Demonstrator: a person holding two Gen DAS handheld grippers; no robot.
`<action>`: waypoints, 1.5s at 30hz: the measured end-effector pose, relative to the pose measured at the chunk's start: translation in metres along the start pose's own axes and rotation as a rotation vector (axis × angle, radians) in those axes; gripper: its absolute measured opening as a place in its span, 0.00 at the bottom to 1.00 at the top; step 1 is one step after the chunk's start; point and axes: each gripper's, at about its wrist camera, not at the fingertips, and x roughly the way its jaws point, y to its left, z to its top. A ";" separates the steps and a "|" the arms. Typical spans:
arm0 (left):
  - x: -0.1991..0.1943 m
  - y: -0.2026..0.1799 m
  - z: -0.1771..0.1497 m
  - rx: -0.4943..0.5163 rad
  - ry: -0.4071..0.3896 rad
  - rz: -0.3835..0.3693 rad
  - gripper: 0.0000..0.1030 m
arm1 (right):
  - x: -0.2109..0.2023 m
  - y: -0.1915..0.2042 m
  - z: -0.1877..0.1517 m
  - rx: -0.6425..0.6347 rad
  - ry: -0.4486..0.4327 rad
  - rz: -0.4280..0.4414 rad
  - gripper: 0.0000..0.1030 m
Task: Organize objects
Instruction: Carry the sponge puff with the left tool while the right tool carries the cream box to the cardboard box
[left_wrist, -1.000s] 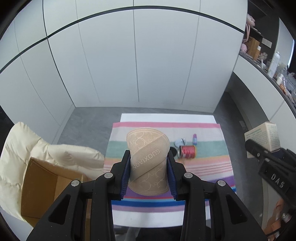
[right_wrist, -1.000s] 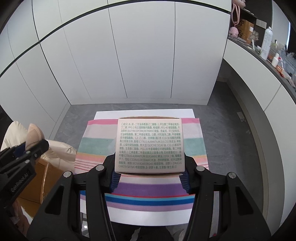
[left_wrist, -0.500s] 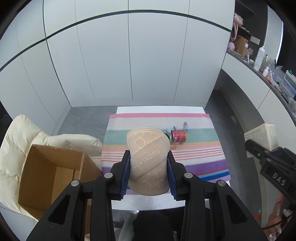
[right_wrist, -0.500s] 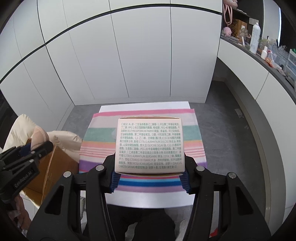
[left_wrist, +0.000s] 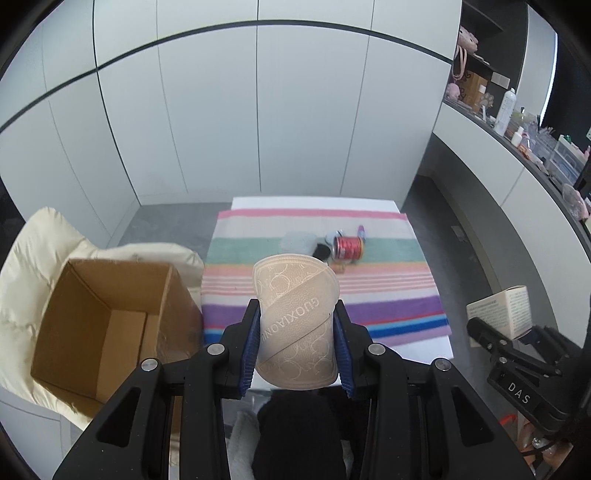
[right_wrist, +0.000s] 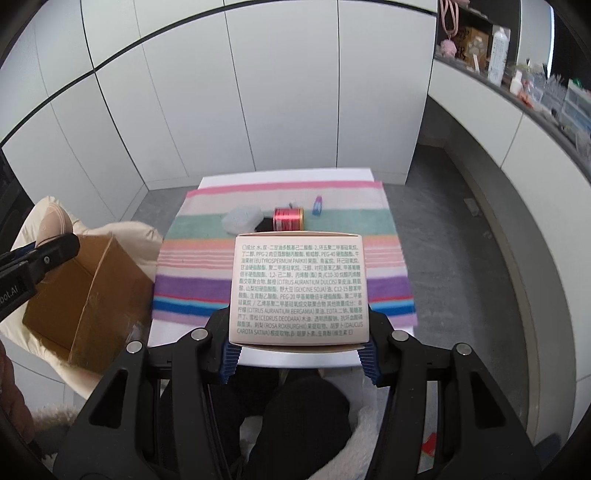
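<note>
- The left gripper (left_wrist: 297, 334) is seen clamped on a tan curled insole (left_wrist: 295, 314); the blue pads press both of its sides, and the insole stands upright between the jaws, its rounded end rising above them.
- The right gripper (right_wrist: 297, 352) is seen pinching a cream printed carton (right_wrist: 298, 286) at the lower corners; the printed face is turned toward the camera and hides most of the pads.
- An open cardboard box (left_wrist: 107, 314) is noted just left of the left gripper, resting on a cream padded garment (left_wrist: 33, 258). In the left wrist view its interior is visible and no contents are seen.
- The striped cloth (left_wrist: 388, 288) is observed beyond both grippers, spread over a white table (left_wrist: 314, 202).
- On the green stripe, well beyond the jaws, a red can (left_wrist: 348, 248) lies on its side; a grey lump (left_wrist: 297, 242) is recorded just to its left, with a small black object (left_wrist: 320, 252) between them.
- A small blue-pink tube (right_wrist: 317, 205) lies just right of the can.
- White wall panels (left_wrist: 258, 110) close the far side.
</note>
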 end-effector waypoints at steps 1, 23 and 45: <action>0.000 0.001 -0.002 0.004 0.001 0.002 0.36 | 0.001 -0.001 -0.005 0.006 0.013 0.012 0.53; -0.001 0.004 -0.028 0.030 0.036 -0.034 0.36 | -0.012 -0.023 -0.038 0.061 0.049 -0.036 0.53; -0.022 0.113 -0.062 -0.204 0.037 0.088 0.36 | 0.011 0.102 -0.035 -0.177 0.110 0.102 0.53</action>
